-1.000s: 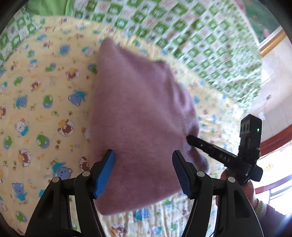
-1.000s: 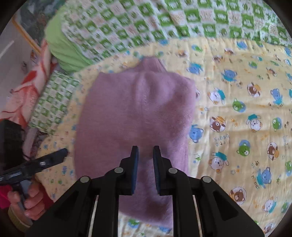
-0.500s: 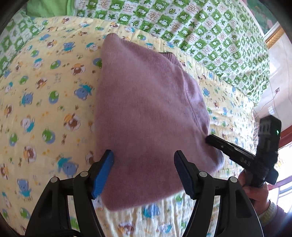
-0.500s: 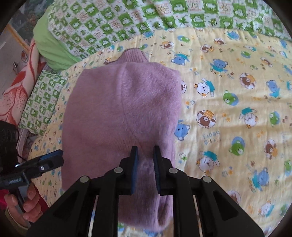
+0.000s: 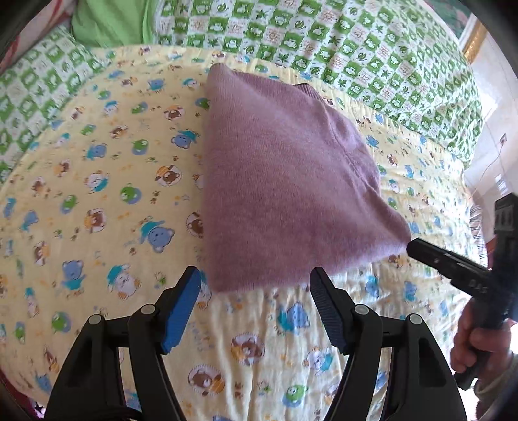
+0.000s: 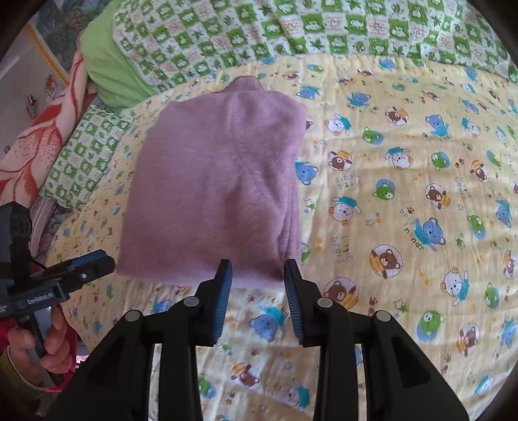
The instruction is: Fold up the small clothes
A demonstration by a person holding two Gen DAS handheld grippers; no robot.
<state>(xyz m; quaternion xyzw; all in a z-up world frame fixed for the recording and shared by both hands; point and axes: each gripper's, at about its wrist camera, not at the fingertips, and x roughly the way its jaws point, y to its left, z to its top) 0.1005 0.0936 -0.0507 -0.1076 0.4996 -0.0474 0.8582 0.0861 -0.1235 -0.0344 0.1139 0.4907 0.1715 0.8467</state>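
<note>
A folded purple knit sweater (image 5: pixel 285 181) lies flat on a yellow bear-print blanket (image 5: pixel 97 200); it also shows in the right wrist view (image 6: pixel 213 187), collar at the far end. My left gripper (image 5: pixel 255 291) is open and empty, just short of the sweater's near edge. My right gripper (image 6: pixel 257 278) is open and empty, at the sweater's near right corner. The right gripper appears in the left wrist view (image 5: pixel 453 262) beside the sweater's corner. The left gripper appears in the right wrist view (image 6: pixel 74 272) at the sweater's near left corner.
A green-and-white checked quilt (image 6: pixel 291 29) and a green pillow (image 6: pixel 106 71) lie beyond the blanket (image 6: pixel 404 200). A red floral cloth (image 6: pixel 35 139) lies at the left. A small checked pillow (image 6: pixel 84 155) sits left of the sweater.
The right gripper opened and let go of the sweater. Both grippers pulled back from the sweater, which now lies folded and flat.
</note>
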